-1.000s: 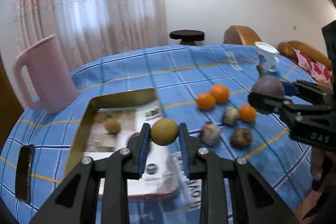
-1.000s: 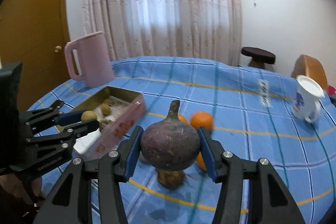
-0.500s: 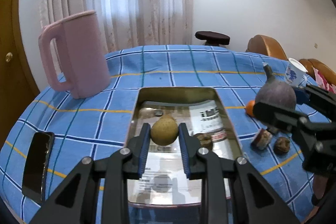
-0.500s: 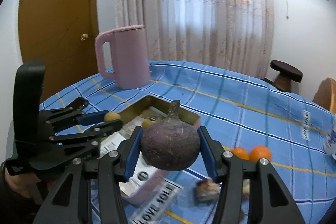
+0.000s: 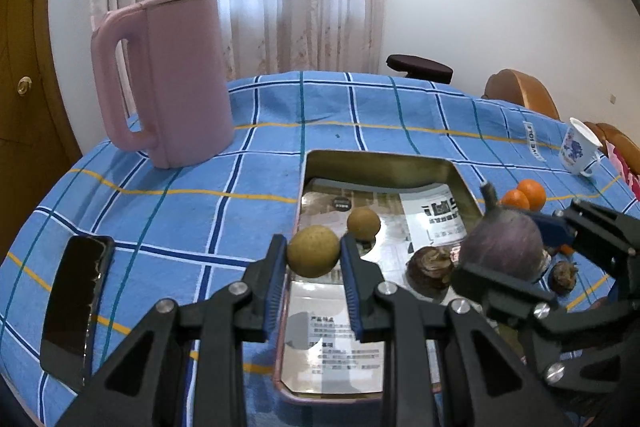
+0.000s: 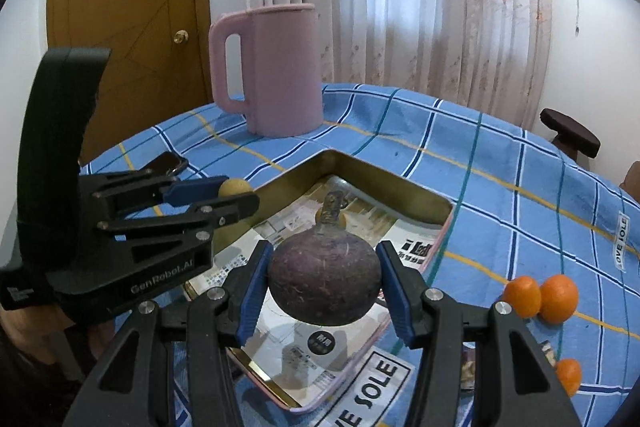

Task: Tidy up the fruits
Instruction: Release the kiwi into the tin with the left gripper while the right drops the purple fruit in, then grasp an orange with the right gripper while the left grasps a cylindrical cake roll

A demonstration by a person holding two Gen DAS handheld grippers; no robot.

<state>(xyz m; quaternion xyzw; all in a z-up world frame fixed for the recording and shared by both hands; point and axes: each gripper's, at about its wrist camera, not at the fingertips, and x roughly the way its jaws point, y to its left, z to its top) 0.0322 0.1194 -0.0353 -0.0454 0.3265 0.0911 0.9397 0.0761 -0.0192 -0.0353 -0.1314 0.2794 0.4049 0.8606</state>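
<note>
- Both grippers are carrying their fruit further over the metal tray [image 5: 384, 163] than half a second ago, and the pink jug [image 5: 176, 83] is looming larger in both views.
- Left gripper [image 5: 314, 257] jaws are clamping a small tan fruit [image 5: 313, 255] above the tray's left edge.
- Right gripper [image 6: 324, 283] jaws are clamping a dark purple fruit [image 6: 324, 283], stem up, over the tray's middle.
- Inside the tray, another tan fruit [image 5: 363, 223] and a brown one [image 5: 430, 267] are lying on printed paper.
- Oranges [image 6: 540, 297] are sitting on the blue checked table [image 5: 200, 187], right of the tray.
- Left of the tray, a black phone [image 5: 76, 307] is lying on the table.
</note>
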